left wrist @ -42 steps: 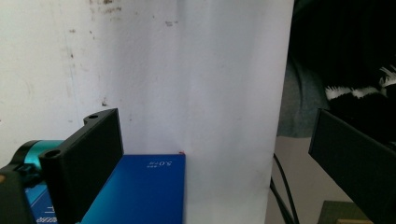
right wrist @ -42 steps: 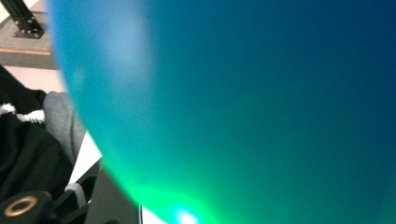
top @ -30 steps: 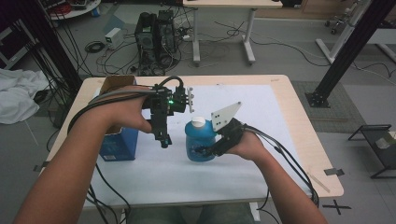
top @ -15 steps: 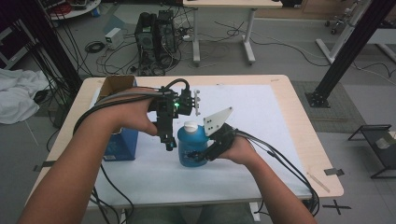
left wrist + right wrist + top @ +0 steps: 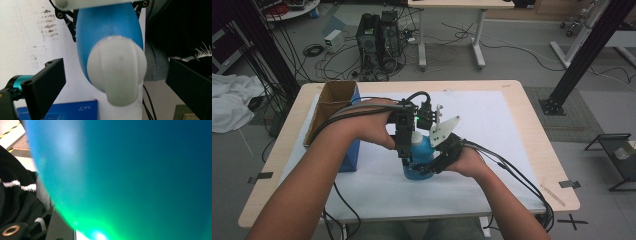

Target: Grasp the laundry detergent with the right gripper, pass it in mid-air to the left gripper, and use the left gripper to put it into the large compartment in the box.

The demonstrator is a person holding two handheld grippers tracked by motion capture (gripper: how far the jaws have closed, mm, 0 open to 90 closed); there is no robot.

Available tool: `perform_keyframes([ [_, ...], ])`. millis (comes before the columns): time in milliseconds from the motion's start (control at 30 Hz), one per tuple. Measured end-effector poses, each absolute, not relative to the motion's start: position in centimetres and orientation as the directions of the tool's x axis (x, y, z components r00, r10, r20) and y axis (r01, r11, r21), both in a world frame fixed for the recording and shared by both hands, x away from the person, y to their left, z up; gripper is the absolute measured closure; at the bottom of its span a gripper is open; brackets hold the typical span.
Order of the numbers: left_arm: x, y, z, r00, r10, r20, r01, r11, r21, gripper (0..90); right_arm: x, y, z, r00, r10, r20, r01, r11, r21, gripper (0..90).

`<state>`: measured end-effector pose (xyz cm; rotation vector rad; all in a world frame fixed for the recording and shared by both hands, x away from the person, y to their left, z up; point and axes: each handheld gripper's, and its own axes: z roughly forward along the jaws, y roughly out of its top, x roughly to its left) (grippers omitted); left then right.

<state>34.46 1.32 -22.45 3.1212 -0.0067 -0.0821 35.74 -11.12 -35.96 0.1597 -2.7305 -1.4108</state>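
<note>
— Where does the blue bottle (image 5: 419, 159) stand?

— Upright on the white sheet (image 5: 492, 130) that covers the surface (image 5: 532, 120), near the person's edge, with the blue cardboard box (image 5: 337, 117) to its left.

— And the right hand-held gripper (image 5: 432, 167)?

— It is clenched on the bottle's body from the right side (its own camera sits so close that the blue plastic is only a blur).

— The left hand-held gripper (image 5: 404, 150)?

— It hangs over the bottle, pointing down. In the left gripper view its two black jaws stand apart on either side of the white cap (image 5: 116, 72), touching neither side, so it is released.
</note>
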Motion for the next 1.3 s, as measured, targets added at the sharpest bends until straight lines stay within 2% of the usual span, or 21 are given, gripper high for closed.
perform_keyframes([
  [33,34.5,1.1,-22.6,0.999,-0.010,-0.052,-0.009,-1.000,0.020,2.9,35.7,-11.2,-36.0,-0.993,-0.116,0.014,-0.057,0.582,0.811,45.5],
  [133,34.7,0.7,-22.9,0.999,-0.030,-0.040,-0.029,-0.999,0.015,2.9,35.0,-11.8,-35.5,-0.993,-0.053,0.106,0.047,0.647,0.761,45.5],
  [167,34.5,0.7,-23.0,0.999,0.001,-0.051,0.002,-1.000,0.011,2.9,34.7,-11.9,-35.5,-0.992,-0.034,0.120,0.068,0.657,0.751,45.5],
  [200,34.7,0.5,-23.1,0.999,-0.031,-0.037,-0.030,-1.000,0.007,2.9,34.5,-12.0,-35.3,-0.990,-0.013,0.141,0.096,0.672,0.735,45.4],
  [233,34.6,0.5,-23.2,0.999,-0.011,-0.046,-0.010,-1.000,0.008,2.9,34.1,-12.1,-35.1,-0.982,0.030,0.185,0.155,0.688,0.709,45.5],
  [333,34.7,0.2,-23.5,0.999,-0.021,-0.042,-0.021,-1.000,0.012,2.9,33.8,-12.4,-34.8,-0.972,0.069,0.223,0.205,0.712,0.671,45.5],
  [367,34.7,0.2,-23.6,0.999,-0.019,-0.037,-0.018,-1.000,0.012,2.9,33.4,-12.3,-34.6,-0.962,0.111,0.251,0.252,0.713,0.654,45.5],
  [533,34.8,-0.1,-23.8,0.999,-0.028,-0.033,-0.027,-1.000,0.013,2.9,32.9,-12.6,-34.1,-0.936,0.176,0.304,0.329,0.741,0.585,45.5],
  [567,34.8,-0.2,-23.9,0.999,-0.038,-0.019,-0.038,-0.999,0.013,2.9,35.4,-11.1,-35.6,-0.997,-0.081,0.013,-0.035,0.562,0.826,45.5],
  [600,34.8,-0.2,-24.0,0.999,-0.031,-0.030,-0.031,-0.999,0.009,2.9,35.8,-11.0,-35.8,-0.995,-0.096,-0.042,-0.087,0.537,0.839,45.5],
  [733,34.8,-0.2,-24.2,1.000,-0.021,-0.018,-0.021,-1.000,-0.002,3.0,35.4,-11.2,-35.7,-0.996,-0.085,0.021,-0.031,0.566,0.824,45.4],
  [967,35.0,-0.5,-24.6,0.999,-0.033,-0.015,-0.033,-0.999,-0.014,3.5,35.4,-11.2,-35.7,-0.996,-0.093,0.013,-0.042,0.564,0.825,45.5],
  [1033,34.9,-0.6,-24.7,0.999,-0.024,-0.020,-0.024,-1.000,-0.010,3.6,35.8,-11.1,-35.7,-0.994,-0.101,-0.039,-0.088,0.537,0.839,45.5],
  [1100,34.9,-0.7,-24.7,0.999,-0.032,-0.017,-0.032,-0.999,-0.016,5.2,35.5,-11.3,-35.6,-0.995,-0.102,0.007,-0.052,0.568,0.821,45.5],
  [1133,34.9,-0.7,-24.7,0.999,-0.035,-0.017,-0.035,-0.999,-0.016,9.2,35.6,-11.2,-35.6,-0.995,-0.103,0.001,-0.058,0.563,0.825,45.5],
  [1233,35.0,-0.7,-24.8,0.999,-0.031,-0.020,-0.031,-0.999,-0.008,9.2,35.7,-11.3,-35.6,-0.994,-0.108,-0.003,-0.064,0.564,0.824,45.5],
  [1300,35.0,-0.7,-24.9,0.999,-0.027,-0.029,-0.027,-1.000,-0.004,9.2,35.3,-11.2,-35.6,-0.996,-0.076,0.041,-0.010,0.573,0.819,45.5],
])
